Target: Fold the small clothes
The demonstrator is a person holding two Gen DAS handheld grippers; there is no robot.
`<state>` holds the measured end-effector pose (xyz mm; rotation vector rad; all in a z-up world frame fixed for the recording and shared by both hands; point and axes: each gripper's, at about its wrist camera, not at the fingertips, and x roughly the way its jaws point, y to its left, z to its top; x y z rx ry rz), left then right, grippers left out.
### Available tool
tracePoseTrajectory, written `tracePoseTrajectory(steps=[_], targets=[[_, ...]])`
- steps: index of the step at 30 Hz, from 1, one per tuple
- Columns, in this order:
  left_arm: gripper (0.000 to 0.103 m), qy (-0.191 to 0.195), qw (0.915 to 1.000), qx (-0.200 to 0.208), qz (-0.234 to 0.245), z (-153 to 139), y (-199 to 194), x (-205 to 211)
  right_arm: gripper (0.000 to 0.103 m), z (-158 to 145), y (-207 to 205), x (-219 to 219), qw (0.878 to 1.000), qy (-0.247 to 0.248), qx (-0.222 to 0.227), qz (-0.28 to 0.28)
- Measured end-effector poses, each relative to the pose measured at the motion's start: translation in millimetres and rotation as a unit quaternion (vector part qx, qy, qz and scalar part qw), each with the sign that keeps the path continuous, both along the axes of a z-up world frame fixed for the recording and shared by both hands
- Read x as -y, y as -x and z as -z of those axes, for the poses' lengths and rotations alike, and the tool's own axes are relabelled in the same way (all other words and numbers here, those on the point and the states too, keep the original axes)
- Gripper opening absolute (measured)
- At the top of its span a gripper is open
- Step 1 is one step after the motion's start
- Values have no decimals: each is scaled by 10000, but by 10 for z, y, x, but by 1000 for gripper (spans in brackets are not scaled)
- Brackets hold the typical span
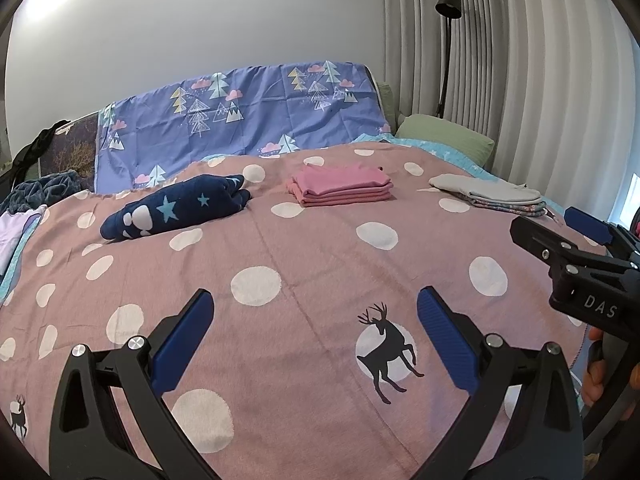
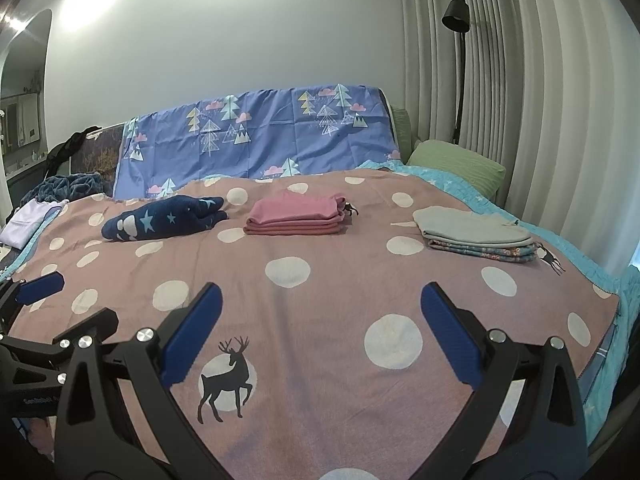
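On the pink dotted bedspread lie a rolled navy garment with stars, a folded pink stack and a folded grey piece on patterned ones. They also show in the right wrist view: the navy garment, the pink stack, the grey stack. My left gripper is open and empty above the near part of the bedspread. My right gripper is open and empty beside it; its fingers show at the right of the left wrist view.
A blue tree-print sheet hangs over the headboard. A green pillow and a black floor lamp stand at the back right by grey curtains. Loose clothes, dark blue and lilac, lie at the bed's left edge.
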<state>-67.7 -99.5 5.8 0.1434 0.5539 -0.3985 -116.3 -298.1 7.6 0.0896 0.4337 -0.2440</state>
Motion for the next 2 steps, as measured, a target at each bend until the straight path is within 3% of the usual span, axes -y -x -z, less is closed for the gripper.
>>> tracePoseTrajectory(steps=[2], targets=[[102,2,10000,-3,-2,6,6,-11,101,17,-10,-6,10000,2,-44,-13]])
